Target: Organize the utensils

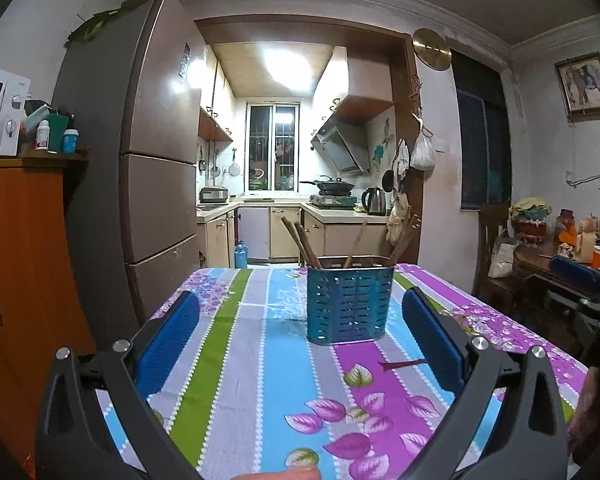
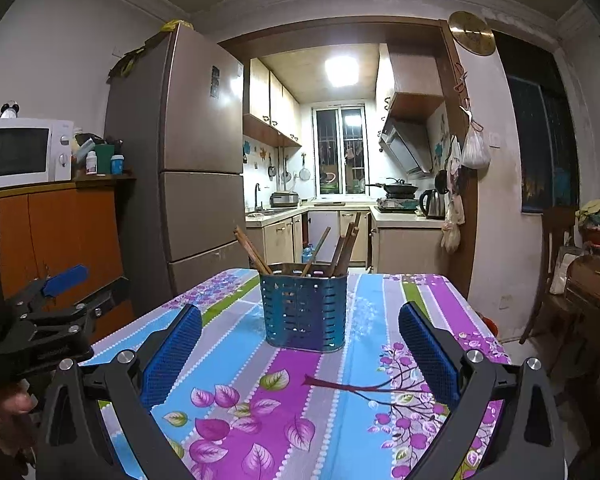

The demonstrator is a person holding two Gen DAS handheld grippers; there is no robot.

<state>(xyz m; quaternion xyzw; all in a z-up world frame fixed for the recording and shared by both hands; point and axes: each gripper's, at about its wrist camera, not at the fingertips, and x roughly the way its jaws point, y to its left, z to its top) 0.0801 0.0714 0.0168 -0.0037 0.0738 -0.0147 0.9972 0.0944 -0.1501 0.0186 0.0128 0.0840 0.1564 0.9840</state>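
Note:
A blue perforated utensil holder stands upright on the striped floral tablecloth, near the table's far end. Several wooden chopsticks lean out of its top. My left gripper is open above the table, short of the holder, with nothing between its blue pads. My right gripper is also open and empty, its pads spread either side of the holder from a short distance back. The left gripper also shows at the left edge of the right wrist view.
The table is covered by a cloth of blue, purple, grey and green stripes. A tall brown fridge and an orange cabinet with a microwave stand to the left. A dark side table with clutter is to the right.

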